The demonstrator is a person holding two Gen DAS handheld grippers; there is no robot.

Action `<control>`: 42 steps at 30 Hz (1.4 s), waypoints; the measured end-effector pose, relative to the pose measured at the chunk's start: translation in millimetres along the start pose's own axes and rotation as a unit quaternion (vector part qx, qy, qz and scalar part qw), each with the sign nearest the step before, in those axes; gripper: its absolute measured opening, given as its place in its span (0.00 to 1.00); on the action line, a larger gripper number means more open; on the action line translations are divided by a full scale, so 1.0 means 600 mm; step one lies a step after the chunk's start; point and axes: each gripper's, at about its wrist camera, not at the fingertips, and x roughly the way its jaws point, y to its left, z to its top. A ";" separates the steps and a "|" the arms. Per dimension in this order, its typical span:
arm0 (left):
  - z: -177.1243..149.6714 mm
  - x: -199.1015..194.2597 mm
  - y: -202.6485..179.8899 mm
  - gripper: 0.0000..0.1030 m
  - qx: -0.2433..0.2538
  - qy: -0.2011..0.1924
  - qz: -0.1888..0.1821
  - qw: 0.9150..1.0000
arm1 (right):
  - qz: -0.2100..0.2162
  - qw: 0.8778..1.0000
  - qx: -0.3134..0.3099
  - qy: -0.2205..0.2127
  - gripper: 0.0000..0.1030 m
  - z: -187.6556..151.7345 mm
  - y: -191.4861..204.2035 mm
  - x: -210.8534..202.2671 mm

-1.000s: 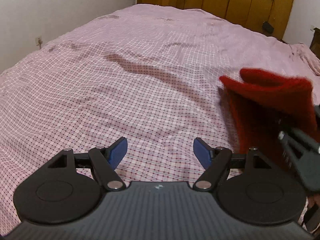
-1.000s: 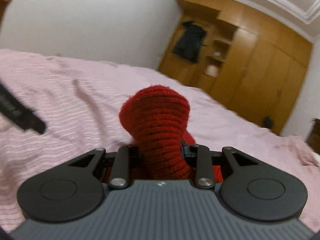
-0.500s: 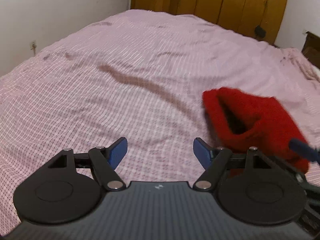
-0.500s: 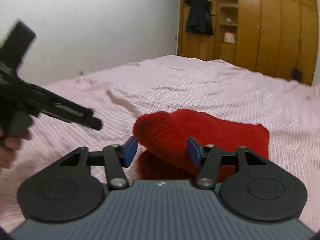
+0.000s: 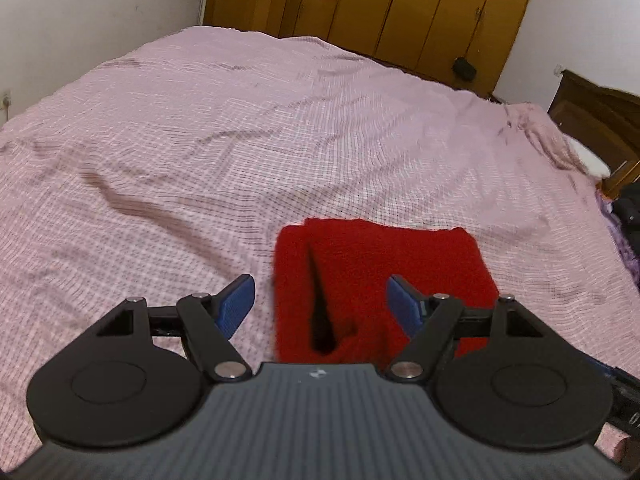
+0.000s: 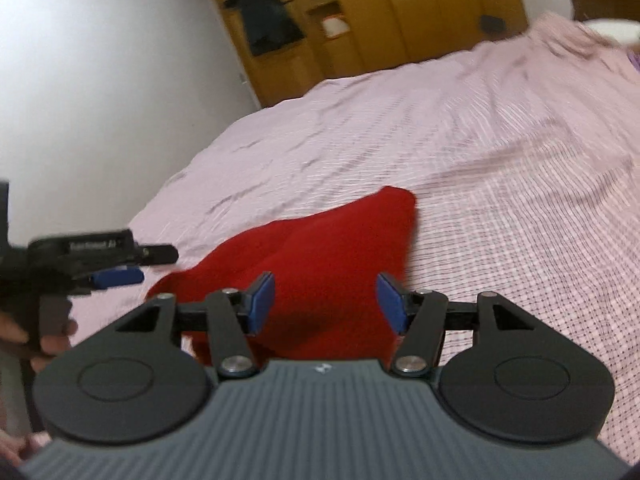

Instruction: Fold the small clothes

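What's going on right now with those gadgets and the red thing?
Left hand-held gripper open, empty. Right hand-held gripper open, empty. Red knit garment lying folded on the pink checked bedspread. Nothing in the way.

White lettering on the left hand-held gripper (image 6: pixel 116 276), too blurred to read

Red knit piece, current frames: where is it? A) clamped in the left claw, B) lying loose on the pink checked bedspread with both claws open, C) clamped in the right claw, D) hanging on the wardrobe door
B: the red knit piece lies flat on the bedspread, and both the left claw and the right claw have their blue pads spread apart, gripping nothing.
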 end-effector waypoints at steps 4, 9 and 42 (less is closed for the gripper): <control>0.004 0.052 -0.015 0.76 0.005 0.010 0.006 1.000 | -0.021 1.000 0.019 0.007 0.58 -0.002 -0.019 0.044; 0.019 0.115 -0.006 0.76 -0.030 0.024 -0.035 0.999 | -0.046 0.997 0.056 0.008 0.58 0.010 -0.057 0.095; -0.093 0.088 0.087 0.84 -0.123 0.072 -0.095 0.985 | 0.135 0.964 0.181 0.143 0.91 -0.014 -0.131 0.147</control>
